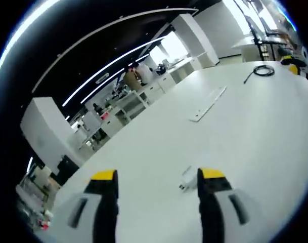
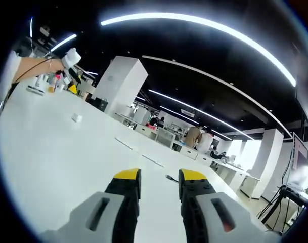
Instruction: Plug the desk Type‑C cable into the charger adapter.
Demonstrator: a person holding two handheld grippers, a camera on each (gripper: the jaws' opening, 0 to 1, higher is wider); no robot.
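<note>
On the white table [image 1: 255,142], the charger adapter [image 1: 186,178] lies just beside the left gripper [image 1: 158,183], jaws wide, empty. The cable [image 1: 261,71] coils well beyond. The right gripper [image 2: 159,183] jaws gape slightly, empty.

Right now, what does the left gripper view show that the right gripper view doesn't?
Left gripper view: a small white adapter beside the open left gripper, and a coiled black cable far across the table. Right gripper view: a person's arm at the table's far end, and a small dark item ahead of the open right gripper. Both: the white table, ceiling light strips, people at distant desks.
</note>
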